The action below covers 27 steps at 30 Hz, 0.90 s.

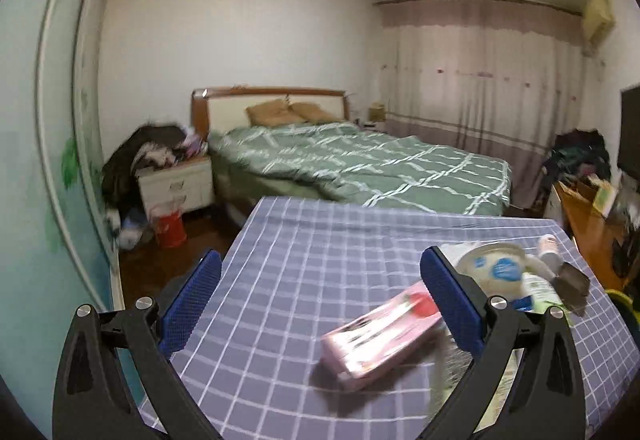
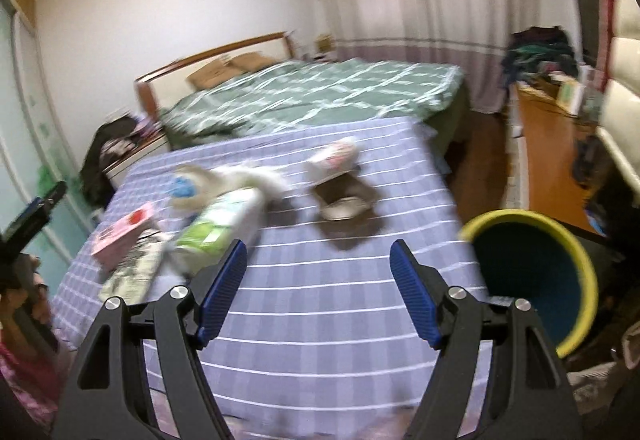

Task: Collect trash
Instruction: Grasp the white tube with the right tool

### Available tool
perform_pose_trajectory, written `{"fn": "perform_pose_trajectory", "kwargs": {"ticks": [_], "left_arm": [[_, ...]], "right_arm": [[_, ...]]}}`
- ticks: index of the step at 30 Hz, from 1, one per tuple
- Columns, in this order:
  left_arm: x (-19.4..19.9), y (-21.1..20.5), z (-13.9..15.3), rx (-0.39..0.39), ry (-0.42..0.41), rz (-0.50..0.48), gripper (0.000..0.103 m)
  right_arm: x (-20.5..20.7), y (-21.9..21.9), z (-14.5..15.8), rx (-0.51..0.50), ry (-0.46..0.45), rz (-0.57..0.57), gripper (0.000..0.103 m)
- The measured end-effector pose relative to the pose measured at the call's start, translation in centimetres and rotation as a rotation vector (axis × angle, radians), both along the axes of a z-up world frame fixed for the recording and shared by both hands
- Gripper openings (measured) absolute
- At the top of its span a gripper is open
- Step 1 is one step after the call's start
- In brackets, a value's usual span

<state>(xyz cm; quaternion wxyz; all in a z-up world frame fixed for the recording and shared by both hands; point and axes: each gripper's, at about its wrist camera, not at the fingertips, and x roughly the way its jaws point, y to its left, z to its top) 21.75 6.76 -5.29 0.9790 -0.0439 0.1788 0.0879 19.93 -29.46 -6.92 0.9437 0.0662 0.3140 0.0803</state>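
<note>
Trash lies on a table under a purple checked cloth [image 1: 320,260]. A pink carton [image 1: 380,332] lies just inside my open, empty left gripper [image 1: 324,288]. Beyond it are a white and blue wrapper [image 1: 496,264], a green and white bottle [image 1: 540,288], a brown box [image 1: 572,280] and a small white bottle [image 1: 548,244]. In the right wrist view my open, empty right gripper [image 2: 318,272] hovers over the cloth [image 2: 320,300]. The pink carton [image 2: 120,232], green bottle [image 2: 220,228], wrapper [image 2: 224,179], brown box [image 2: 344,199] and a cup [image 2: 336,155] lie ahead. A yellow-rimmed bin [image 2: 532,272] stands right of the table.
A bed with a green checked cover [image 1: 360,159] stands beyond the table. A nightstand with clothes [image 1: 176,183] and a red bin [image 1: 170,228] are at the left. A wooden desk [image 2: 548,147] with clutter is on the right. A person [image 2: 24,300] is at the table's left.
</note>
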Motion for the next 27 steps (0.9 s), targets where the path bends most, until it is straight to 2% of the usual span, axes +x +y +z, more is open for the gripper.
{"fn": "perform_pose_trajectory", "kwargs": {"ticks": [5, 13, 17, 27], "left_arm": [[-0.2, 2.5, -0.7, -0.087, 0.001, 0.012, 0.098], [-0.3, 2.2, -1.4, -0.086, 0.007, -0.026, 0.098], [-0.7, 2.1, -1.4, -0.106, 0.008, -0.033, 0.098], [-0.9, 2.0, -1.3, -0.139, 0.023, -0.049, 0.098]], "right_arm": [[0.5, 5.5, -1.1, 0.01, 0.053, 0.122, 0.064], [2.2, 11.5, -3.0, -0.028, 0.123, 0.179, 0.049], [3.1, 12.2, -4.1, -0.043, 0.152, 0.16, 0.04], [3.8, 12.1, -5.2, -0.063, 0.18, 0.12, 0.034]]}}
